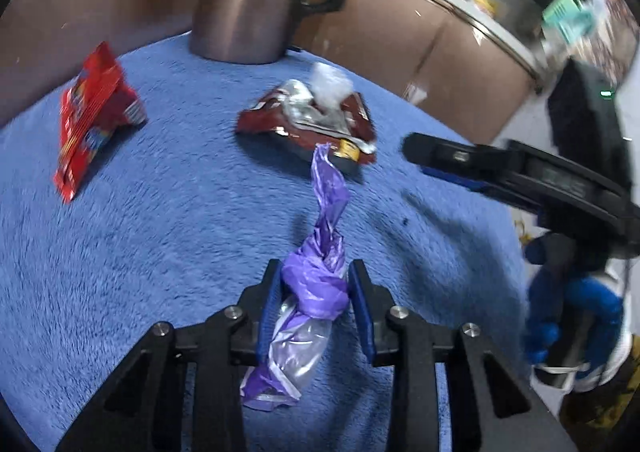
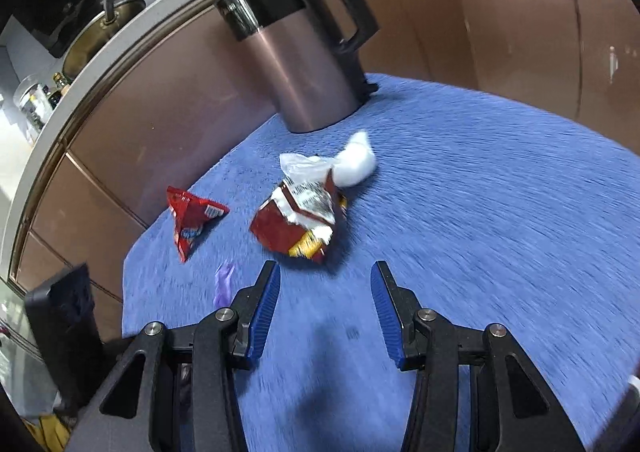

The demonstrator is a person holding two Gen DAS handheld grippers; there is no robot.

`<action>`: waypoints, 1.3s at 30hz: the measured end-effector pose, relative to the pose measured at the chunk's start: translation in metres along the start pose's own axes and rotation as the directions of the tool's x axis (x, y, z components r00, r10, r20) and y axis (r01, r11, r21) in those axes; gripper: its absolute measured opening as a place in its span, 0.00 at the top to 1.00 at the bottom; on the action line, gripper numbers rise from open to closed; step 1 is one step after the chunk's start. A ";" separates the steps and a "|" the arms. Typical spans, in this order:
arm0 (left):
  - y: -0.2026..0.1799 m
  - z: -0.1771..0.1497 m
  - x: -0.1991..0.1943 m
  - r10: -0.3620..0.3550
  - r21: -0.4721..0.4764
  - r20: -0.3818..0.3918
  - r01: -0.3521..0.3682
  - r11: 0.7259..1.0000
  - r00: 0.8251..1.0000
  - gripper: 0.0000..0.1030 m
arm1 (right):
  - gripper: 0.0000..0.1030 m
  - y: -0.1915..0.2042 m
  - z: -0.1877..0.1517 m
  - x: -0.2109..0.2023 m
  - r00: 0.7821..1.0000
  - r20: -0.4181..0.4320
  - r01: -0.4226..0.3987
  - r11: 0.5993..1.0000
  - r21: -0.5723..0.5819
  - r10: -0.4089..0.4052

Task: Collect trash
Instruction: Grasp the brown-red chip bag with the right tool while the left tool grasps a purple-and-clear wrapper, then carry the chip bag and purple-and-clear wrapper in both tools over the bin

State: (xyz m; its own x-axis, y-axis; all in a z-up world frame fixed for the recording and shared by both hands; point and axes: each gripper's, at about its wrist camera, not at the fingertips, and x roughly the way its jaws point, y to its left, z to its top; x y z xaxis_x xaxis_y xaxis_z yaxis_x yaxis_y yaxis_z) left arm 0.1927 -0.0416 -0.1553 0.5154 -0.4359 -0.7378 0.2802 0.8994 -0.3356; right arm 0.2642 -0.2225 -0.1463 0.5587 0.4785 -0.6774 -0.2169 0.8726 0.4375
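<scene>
Right now your left tool (image 1: 314, 284) has its blue pads either side of the twisted purple wrapper (image 1: 316, 272). The pads sit against the knotted middle of it, so read that as clamped on the wrapper. One end of the wrapper trails away toward the far side, the other end, clear and crumpled, hangs back between the tool's arms. No earlier frame to compare, so that's all you get on the grip.

Your right tool (image 2: 325, 284) stands apart, nothing between the pads (image 2: 267, 304). It hovers over the blue fuzzy cloth (image 2: 480, 212) on the bench, just near of the dark red snack bag (image 2: 296, 228). No contact with the bag as far as the blurred view shows.

Trash still on the cloth:
- dark red snack bag, torn open, silver lining showing, middle of the cloth
- white wad (image 2: 356, 160) touching the bag's far edge
- bright red wrapper (image 2: 190, 218), left of the bag, well apart from it

Metal jug (image 2: 304, 72) with black handle stands at the far edge of the cloth.

From the left wrist view your right tool comes in from the right, held in a blue glove (image 1: 576, 316).
</scene>
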 end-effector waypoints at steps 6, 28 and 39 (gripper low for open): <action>0.001 -0.007 -0.009 0.042 -0.003 0.043 -0.042 0.999 0.998 0.70 | 0.55 -0.008 0.021 0.048 0.999 -0.030 -0.042 0.997 0.069 0.044; 0.056 -0.025 -0.038 0.130 -0.286 0.136 -0.087 0.954 0.982 0.70 | 0.92 -0.002 -0.018 0.002 0.999 0.000 -0.047 0.996 0.070 0.047; 0.023 -0.017 -0.035 0.221 -0.154 0.113 -0.203 0.967 0.969 0.70 | 0.92 -0.006 -0.066 -0.113 0.992 0.124 -0.004 0.997 0.083 -0.006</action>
State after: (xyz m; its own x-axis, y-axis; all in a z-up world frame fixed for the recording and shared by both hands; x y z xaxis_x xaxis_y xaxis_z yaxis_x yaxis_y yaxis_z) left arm 0.1670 -0.0052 -0.1475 0.6525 -0.2271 -0.7230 0.0414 0.9633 -0.2652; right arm 0.1490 -0.2752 -0.1114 0.6547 0.4575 -0.6017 -0.1523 0.8595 0.4879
